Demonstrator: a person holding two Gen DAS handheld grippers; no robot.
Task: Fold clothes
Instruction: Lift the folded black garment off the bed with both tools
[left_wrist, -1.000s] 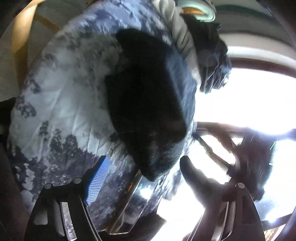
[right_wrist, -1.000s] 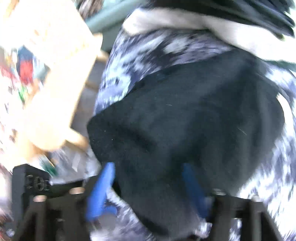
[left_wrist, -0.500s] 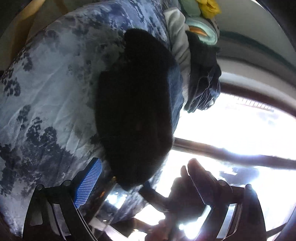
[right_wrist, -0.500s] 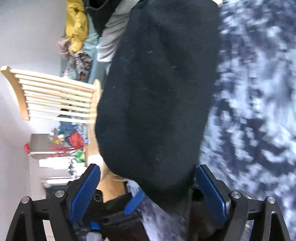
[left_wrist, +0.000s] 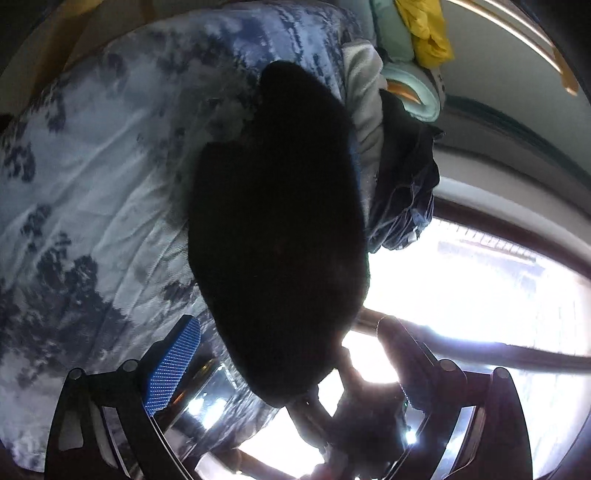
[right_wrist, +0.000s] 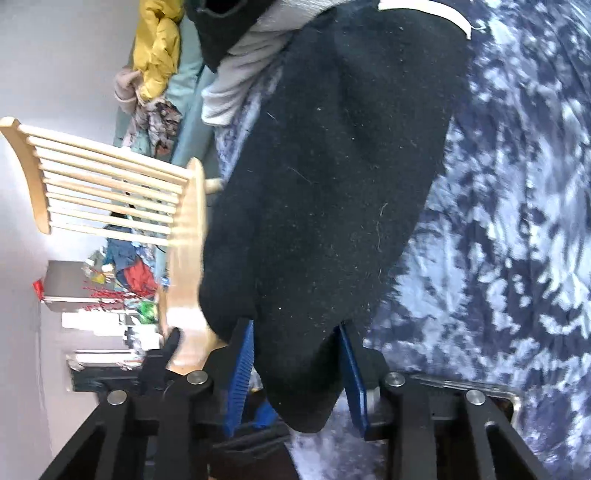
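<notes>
A black folded garment (left_wrist: 280, 229) lies on a blue-and-white patterned cloth (left_wrist: 92, 177); its near end hangs past the cloth's edge. In the right wrist view the black garment (right_wrist: 332, 192) runs down between the blue pads (right_wrist: 240, 373), and my right gripper (right_wrist: 295, 373) is shut on its near end. My left gripper (left_wrist: 291, 365) is open, with one blue pad (left_wrist: 173, 365) beside the garment's near end and the other finger dark against the window glare.
Other clothes are piled at the far end: grey (left_wrist: 364, 110), dark navy (left_wrist: 406, 192), mint and yellow (left_wrist: 428, 40). A wooden slatted chair (right_wrist: 110, 195) and cluttered shelves (right_wrist: 107, 295) stand to the left in the right wrist view. A bright window (left_wrist: 480, 295) fills the left view's right.
My right gripper's jaws have narrowed from wide open to pinching the black garment's near end. The left gripper stays open and has shifted slightly along the garment.
</notes>
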